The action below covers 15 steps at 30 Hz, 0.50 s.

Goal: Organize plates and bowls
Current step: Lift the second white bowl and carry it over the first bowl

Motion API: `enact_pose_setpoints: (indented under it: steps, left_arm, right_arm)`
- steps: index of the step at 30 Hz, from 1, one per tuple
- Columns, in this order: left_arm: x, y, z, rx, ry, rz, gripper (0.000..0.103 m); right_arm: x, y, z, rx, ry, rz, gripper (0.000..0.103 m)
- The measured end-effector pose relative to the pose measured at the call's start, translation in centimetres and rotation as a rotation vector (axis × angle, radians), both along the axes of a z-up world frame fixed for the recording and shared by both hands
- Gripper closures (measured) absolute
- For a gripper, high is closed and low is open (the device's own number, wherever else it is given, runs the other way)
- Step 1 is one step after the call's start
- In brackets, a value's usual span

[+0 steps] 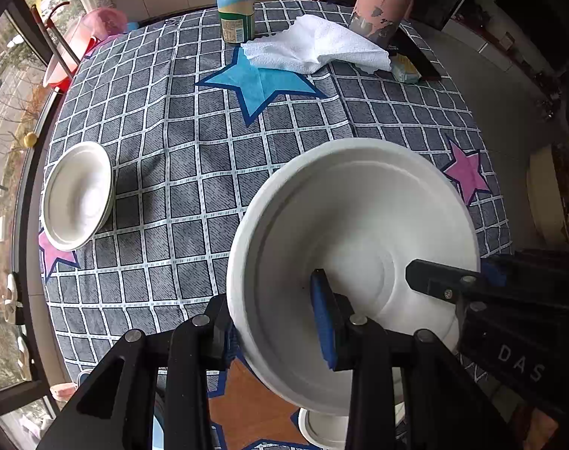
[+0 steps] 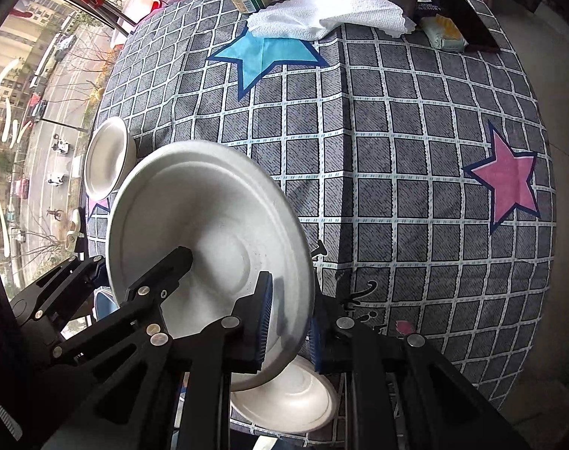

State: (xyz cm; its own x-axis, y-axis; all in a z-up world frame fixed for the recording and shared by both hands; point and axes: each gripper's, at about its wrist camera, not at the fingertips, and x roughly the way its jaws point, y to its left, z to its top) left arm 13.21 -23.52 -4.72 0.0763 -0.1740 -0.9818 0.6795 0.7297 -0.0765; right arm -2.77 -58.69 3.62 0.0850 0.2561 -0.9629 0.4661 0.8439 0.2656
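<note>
Left wrist view: the left gripper [image 1: 277,322] clamped the near rim of a large white moulded-fibre plate [image 1: 359,247], one blue-padded finger inside the dish and the other behind its rim, the plate tilted above the grey checked tablecloth [image 1: 194,157]. The right gripper [image 1: 445,281] reached in over the opposite rim. A stack of smaller white bowls [image 1: 76,195] sat near the table's left edge, well apart from the held plate. A green-capped bottle [image 1: 235,7] and a crumpled white paper towel [image 1: 318,48] lay at the far side.

Right wrist view: the right gripper [image 2: 288,322] pinched the same plate [image 2: 205,221] by its rim, jaws closed on it, while the left gripper [image 2: 160,273] held the other side. Another white bowl [image 2: 288,401] rested on the cloth just under the raised plate. The bowl stack [image 2: 106,157] stood beyond, by the window side.
</note>
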Motion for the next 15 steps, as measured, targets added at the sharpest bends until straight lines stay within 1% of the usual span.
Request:
enact_pose_setpoints:
  steps: [4,7,10,15]
  left_arm:
    - [-2.1,0.0,1.0,-0.005,-0.001,-0.057,0.066]
    - [-3.6,0.1,1.1,0.002,0.002,-0.105,0.066]
    - [-5.0,0.7,0.5,0.019,0.021,-0.139,0.066]
    - [-7.1,2.2,-1.1,0.062,0.065,-0.179,0.066]
  right_arm:
    - [-2.2,0.2,1.4,-0.014,0.003,-0.025,0.083]
    - [-4.0,0.8,1.6,-0.019,0.015,-0.043,0.083]
    - [-5.8,1.6,1.2,-0.007,0.036,-0.065,0.083]
    - [-8.8,3.2,-0.4,0.025,0.087,-0.108,0.083]
